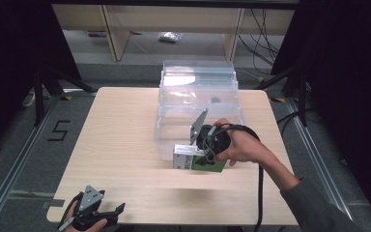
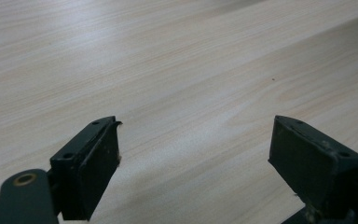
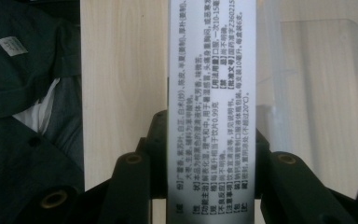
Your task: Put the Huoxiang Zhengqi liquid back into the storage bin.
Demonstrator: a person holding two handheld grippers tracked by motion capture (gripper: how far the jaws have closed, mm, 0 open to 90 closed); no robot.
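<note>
Left tongs (image 1: 107, 212) sit apart at the near tabletop (image 1: 121, 145) edge; right tongs (image 3: 205, 154) clamp the green-and-white box (image 1: 199, 159), lifted just before the clear plastic bin (image 1: 198, 104).

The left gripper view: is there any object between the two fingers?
No, the left gripper stands open, and between its fingers lies just the bare wooden table.

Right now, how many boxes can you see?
2: a green and white box clamped in the right gripper by the table's middle, and a clear plastic box behind it. More could be hidden.
</note>
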